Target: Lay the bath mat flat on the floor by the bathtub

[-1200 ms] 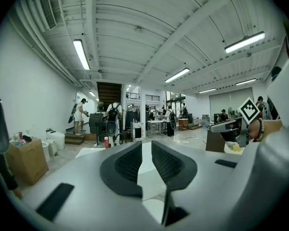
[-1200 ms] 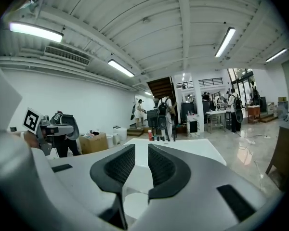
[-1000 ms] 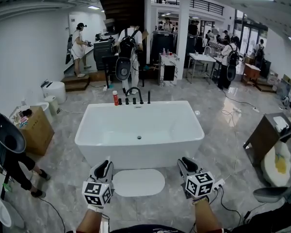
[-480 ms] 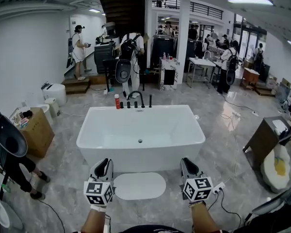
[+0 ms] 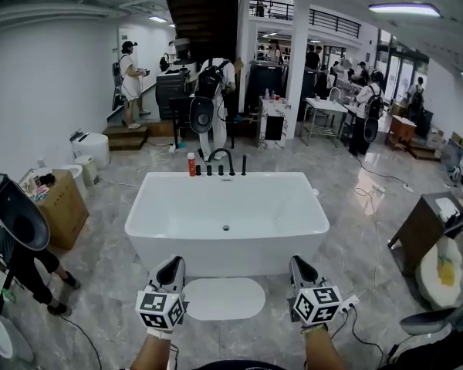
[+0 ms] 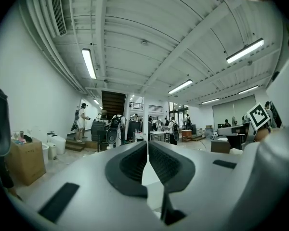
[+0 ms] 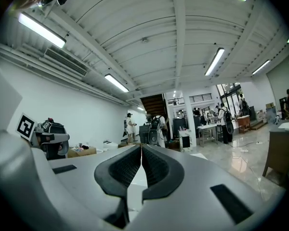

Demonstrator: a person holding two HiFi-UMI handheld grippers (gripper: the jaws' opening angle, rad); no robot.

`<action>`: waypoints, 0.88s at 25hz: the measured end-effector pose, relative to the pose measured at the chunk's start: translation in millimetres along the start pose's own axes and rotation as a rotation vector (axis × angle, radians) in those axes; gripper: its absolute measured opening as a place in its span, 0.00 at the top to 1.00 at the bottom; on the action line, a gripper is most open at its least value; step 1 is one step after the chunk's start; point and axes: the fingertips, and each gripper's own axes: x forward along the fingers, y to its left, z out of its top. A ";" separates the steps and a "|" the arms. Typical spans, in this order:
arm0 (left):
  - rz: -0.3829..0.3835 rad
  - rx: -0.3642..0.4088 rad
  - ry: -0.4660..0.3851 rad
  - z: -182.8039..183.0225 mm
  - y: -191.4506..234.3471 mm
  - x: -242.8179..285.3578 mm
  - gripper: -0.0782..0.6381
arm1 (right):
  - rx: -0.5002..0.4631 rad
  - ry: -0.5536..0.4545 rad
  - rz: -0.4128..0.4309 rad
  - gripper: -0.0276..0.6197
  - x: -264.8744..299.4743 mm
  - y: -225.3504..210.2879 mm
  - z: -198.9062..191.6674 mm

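The white oval bath mat [image 5: 222, 299] lies flat on the grey marble floor, right in front of the white bathtub [image 5: 224, 254]. My left gripper [image 5: 172, 267] hovers above the mat's left end, and my right gripper [image 5: 299, 267] is above its right end. Both point towards the tub. In the left gripper view the left gripper [image 6: 147, 148] has its jaws pressed together with nothing between them. The right gripper [image 7: 141, 154] looks the same in the right gripper view, shut and holding nothing. Neither gripper view shows the mat.
A black faucet [image 5: 220, 160] and a red bottle [image 5: 191, 164] stand on the tub's far rim. A cardboard box [image 5: 62, 206] and a person [image 5: 19, 245] are at the left. A wooden cabinet [image 5: 424, 220] and floor cables [image 5: 363, 322] are at the right. People stand at the back.
The head view has drifted slightly, so the tub and mat sit a bit lower and further right. Both grippers keep their places at the mat's ends, still shut.
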 end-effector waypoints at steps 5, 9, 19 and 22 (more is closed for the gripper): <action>-0.005 -0.009 0.000 -3.9 1.1 -2.3 0.85 | -0.004 0.004 -0.002 0.91 -0.4 3.6 -1.0; -0.018 -0.017 0.001 -5.2 -4.3 -4.7 0.85 | -0.006 0.000 -0.007 0.91 -5.2 1.2 1.4; -0.029 -0.010 -0.009 -0.6 -5.8 -6.4 0.85 | -0.043 0.023 -0.023 0.92 -7.2 2.9 -0.5; -0.033 -0.008 -0.011 2.4 -12.6 -8.3 0.85 | -0.054 0.025 -0.013 0.92 -10.8 3.7 2.5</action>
